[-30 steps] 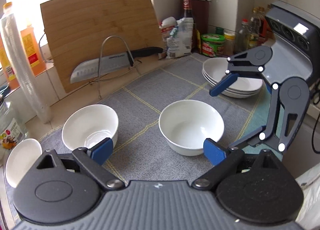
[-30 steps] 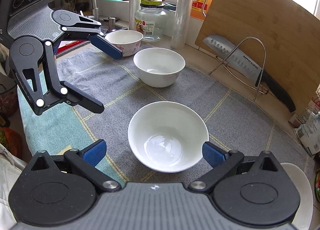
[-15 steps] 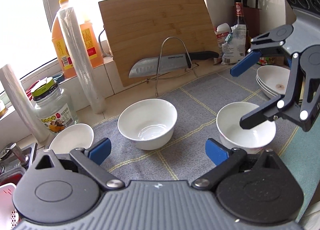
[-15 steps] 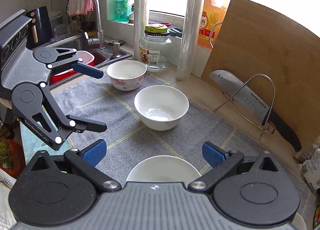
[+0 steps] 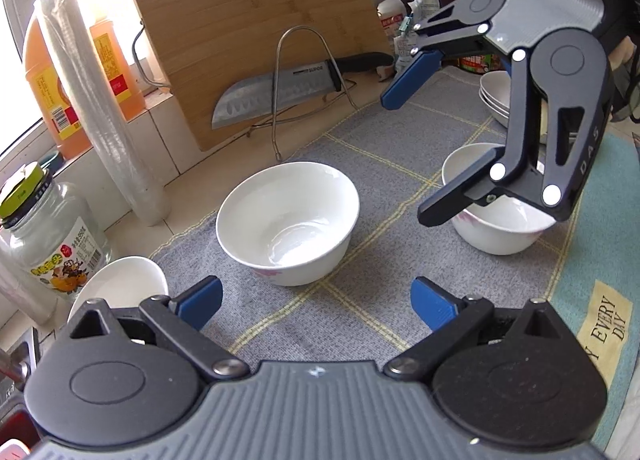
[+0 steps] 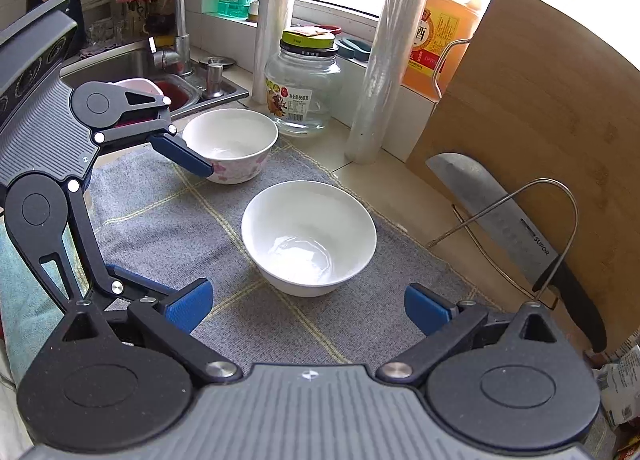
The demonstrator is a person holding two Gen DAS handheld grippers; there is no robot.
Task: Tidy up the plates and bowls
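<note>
A white bowl (image 5: pixel 288 219) sits mid-mat on the grey mat (image 5: pixel 372 312), straight ahead of my open left gripper (image 5: pixel 316 304), whose jaws are empty. The same bowl (image 6: pixel 308 236) lies just beyond my open, empty right gripper (image 6: pixel 308 308). In the left wrist view the right gripper (image 5: pixel 424 143) hovers over a second bowl (image 5: pixel 500 232) at the right. A floral bowl (image 6: pixel 230 143) stands at the mat's far left corner, behind the left gripper (image 6: pixel 188 227). Stacked plates (image 5: pixel 494 95) rest at the far right.
A cutting board (image 5: pixel 256 31) leans on the wall behind a knife (image 5: pixel 276 95) in a wire stand. A glass jar (image 6: pixel 302 87), film rolls (image 6: pixel 384 59), an oil jug (image 5: pixel 52 71) and the sink (image 6: pixel 132 63) line the back and left. A teal towel (image 5: pixel 600 300) lies at the right.
Both grippers have swung left along the counter. The right gripper left the bowl it was around and now faces the middle bowl; the left gripper now faces it too.
</note>
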